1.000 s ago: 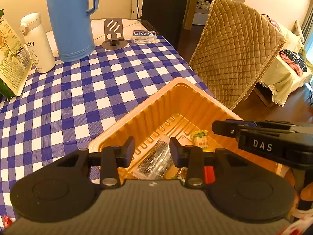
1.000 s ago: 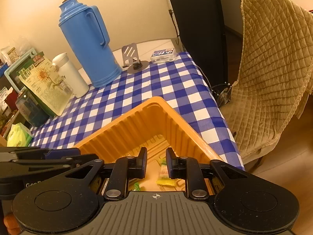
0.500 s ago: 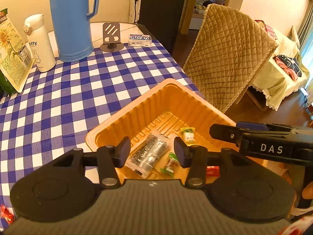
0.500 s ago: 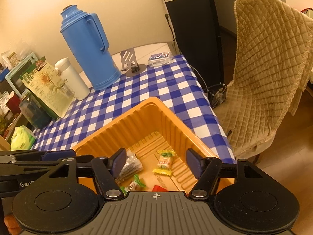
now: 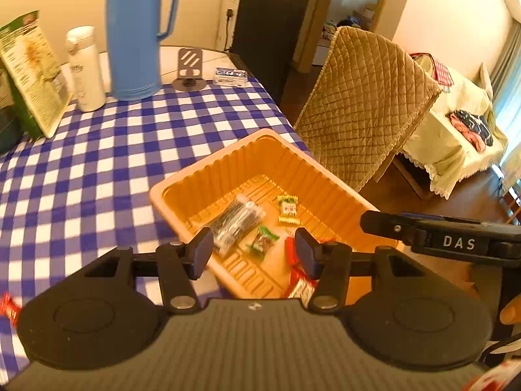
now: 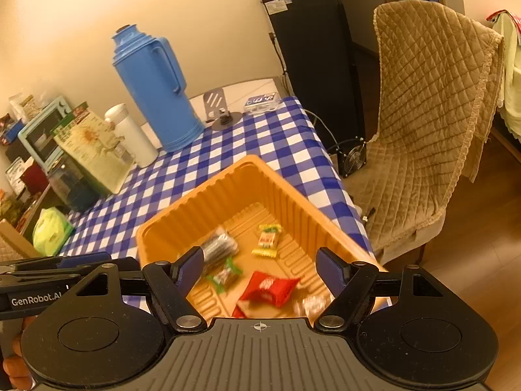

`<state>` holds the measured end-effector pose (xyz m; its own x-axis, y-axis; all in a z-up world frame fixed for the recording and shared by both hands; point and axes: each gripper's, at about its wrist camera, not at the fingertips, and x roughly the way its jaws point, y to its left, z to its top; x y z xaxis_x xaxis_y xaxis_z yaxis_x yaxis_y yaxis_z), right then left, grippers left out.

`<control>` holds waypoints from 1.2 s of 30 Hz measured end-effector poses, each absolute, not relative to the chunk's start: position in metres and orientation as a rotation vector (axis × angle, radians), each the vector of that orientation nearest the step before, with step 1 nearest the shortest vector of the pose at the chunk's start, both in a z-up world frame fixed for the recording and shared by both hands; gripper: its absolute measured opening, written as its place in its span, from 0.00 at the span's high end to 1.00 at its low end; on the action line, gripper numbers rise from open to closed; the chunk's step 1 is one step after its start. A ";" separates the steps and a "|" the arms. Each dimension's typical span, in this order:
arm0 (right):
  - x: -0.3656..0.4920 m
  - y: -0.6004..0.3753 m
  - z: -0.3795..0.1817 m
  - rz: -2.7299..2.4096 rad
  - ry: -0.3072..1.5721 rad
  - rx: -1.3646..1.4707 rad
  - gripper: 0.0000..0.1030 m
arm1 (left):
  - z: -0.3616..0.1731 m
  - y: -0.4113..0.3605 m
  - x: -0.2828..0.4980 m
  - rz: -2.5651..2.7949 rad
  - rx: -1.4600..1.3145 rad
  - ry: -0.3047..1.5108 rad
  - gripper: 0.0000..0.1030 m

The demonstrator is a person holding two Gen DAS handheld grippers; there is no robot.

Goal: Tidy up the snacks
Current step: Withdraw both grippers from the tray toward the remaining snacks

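An orange tray (image 6: 250, 176) sits at the corner of a checked desk (image 5: 97, 163), a catch-all that keeps loose snacks off the cloth. Inside lie a dark packet (image 6: 218, 244), a yellow candy (image 6: 268, 239), a green candy (image 6: 226, 275) and a red packet (image 6: 270, 288), scattered flat on the ribbed floor. One red snack (image 5: 8, 306) is on the cloth at the left edge, apparently not yet gathered. The left hand-held gripper (image 5: 252, 252) and right hand-held gripper (image 6: 259, 265) hover above the tray's near end, jaws opening wide with nothing between the pads, touching no snack. A blue flask (image 5: 136, 32) stands well back.
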<state>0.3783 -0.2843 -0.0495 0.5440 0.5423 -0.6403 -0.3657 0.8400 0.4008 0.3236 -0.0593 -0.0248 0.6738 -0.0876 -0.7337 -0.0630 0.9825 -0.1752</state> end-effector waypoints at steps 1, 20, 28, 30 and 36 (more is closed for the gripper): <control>0.374 -0.286 -0.049 0.548 0.836 0.228 0.26 | -0.024 -0.058 0.316 -0.005 -0.197 0.831 0.49; 0.267 -0.271 -0.055 0.719 0.878 0.090 0.26 | -0.031 -0.043 0.176 0.107 -0.244 0.868 0.49; 0.236 -0.250 -0.065 0.792 0.906 0.018 0.26 | -0.047 -0.034 0.138 0.160 -0.282 0.908 0.49; 0.231 -0.245 -0.069 0.805 0.920 0.007 0.26 | -0.050 -0.029 0.131 0.173 -0.290 0.914 0.49; 0.219 -0.229 -0.079 0.832 0.954 -0.017 0.26 | -0.056 -0.017 0.114 0.213 -0.306 0.930 0.49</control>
<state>0.2189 -0.2292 -0.0790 0.2999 0.6199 -0.7251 -0.6341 0.6974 0.3340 0.1142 -0.0165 -0.0565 0.5819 0.0481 -0.8118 -0.3093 0.9363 -0.1662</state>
